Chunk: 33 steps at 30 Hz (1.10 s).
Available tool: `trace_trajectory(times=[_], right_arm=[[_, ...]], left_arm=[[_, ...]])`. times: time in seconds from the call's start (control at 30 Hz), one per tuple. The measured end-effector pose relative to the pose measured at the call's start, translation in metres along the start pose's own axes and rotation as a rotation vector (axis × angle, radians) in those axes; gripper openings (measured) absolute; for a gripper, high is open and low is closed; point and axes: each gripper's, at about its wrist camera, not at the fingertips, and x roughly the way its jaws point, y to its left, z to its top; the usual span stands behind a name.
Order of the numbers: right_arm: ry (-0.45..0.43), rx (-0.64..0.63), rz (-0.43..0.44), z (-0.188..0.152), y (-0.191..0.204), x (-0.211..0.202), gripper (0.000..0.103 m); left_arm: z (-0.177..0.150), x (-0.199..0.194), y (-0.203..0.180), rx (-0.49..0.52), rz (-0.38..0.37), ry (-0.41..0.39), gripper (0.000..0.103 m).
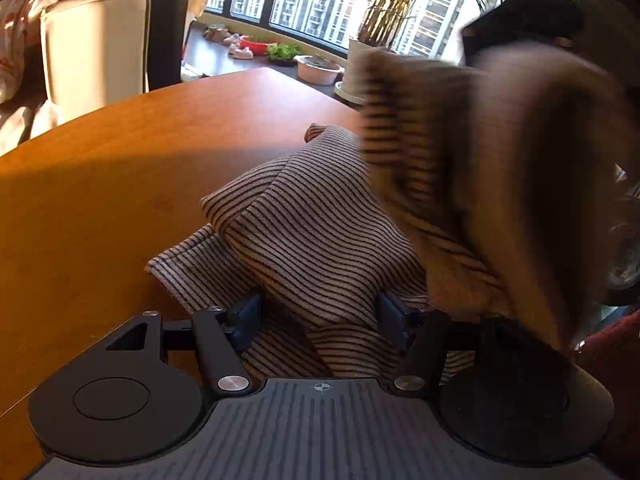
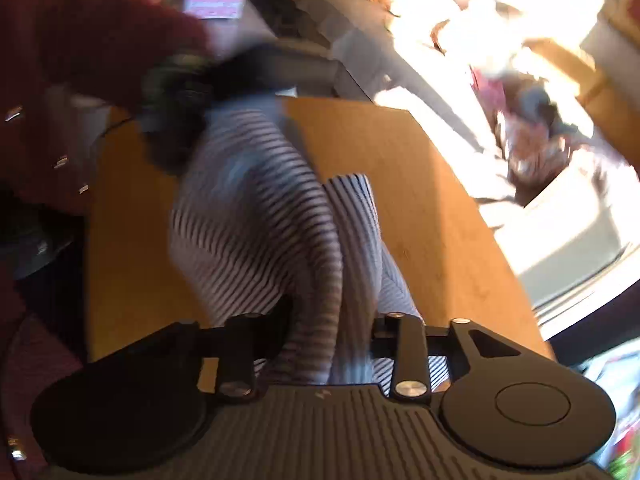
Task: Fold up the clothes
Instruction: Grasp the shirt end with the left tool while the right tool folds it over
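Lying over your desk [image 1: 120,168], the striped sweater [image 1: 312,232] passes between your left claw [image 1: 320,320], fingers spread apart; your right claw [image 2: 320,340] looks clamped on it.

One striped garment [image 1: 320,232] lies bunched on the one wooden counter [image 1: 120,184], and two grippers are in the room, the left gripper [image 1: 320,320] and the right gripper [image 2: 320,340]. By the window I count one tall potted plant [image 1: 400,12], one pink basin [image 1: 318,69] and one red bowl [image 1: 254,45].

Both wrist views closely share the striped garment [image 1: 320,232]
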Motion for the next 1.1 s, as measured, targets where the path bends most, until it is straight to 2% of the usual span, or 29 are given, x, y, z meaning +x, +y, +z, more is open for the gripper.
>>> trace_trajectory(times=[0.13,0.2,0.3,0.43,0.57,0.6,0.63,0.73,0.83,0.93,1.1], right_arm=[[-0.027,0.094,0.04,-0.009,-0.043,0.042,0.055],[-0.044,0.134,0.07,-0.015,-0.055,0.058,0.077],[-0.072,0.207,0.071,-0.027,-0.054,0.058,0.081],[-0.096,0.271,0.046,-0.037,-0.044,0.049,0.084],[-0.095,0.312,-0.019,-0.031,-0.056,0.052,0.101],[-0.1,0.308,-0.042,-0.03,-0.058,0.052,0.103],[-0.104,0.302,-0.062,-0.029,-0.059,0.05,0.103],[-0.114,0.276,-0.132,-0.029,-0.062,0.036,0.103],[-0.131,0.269,-0.226,-0.03,-0.068,0.019,0.103],[-0.126,0.265,-0.353,-0.038,-0.074,0.009,0.103],[-0.035,0.349,-0.48,-0.056,-0.084,0.046,0.103]], left_arm=[[-0.004,0.001,-0.002,0.0,0.011,-0.017,0.065],[-0.005,0.0,-0.001,-0.004,0.015,-0.017,0.064],[-0.004,-0.02,0.008,-0.043,0.002,-0.014,0.065],[0.002,-0.073,0.002,-0.012,0.043,-0.106,0.076],[0.028,-0.09,-0.023,0.067,-0.004,-0.215,0.083],[0.035,-0.092,-0.03,0.09,-0.02,-0.239,0.084],[0.04,-0.084,-0.041,0.125,-0.031,-0.231,0.085],[0.05,-0.042,-0.057,0.192,0.038,-0.144,0.081],[0.053,-0.01,-0.047,0.149,0.091,-0.07,0.072],[0.051,0.005,-0.039,0.121,0.117,-0.045,0.071],[0.041,0.005,-0.035,0.095,0.118,-0.048,0.073]])
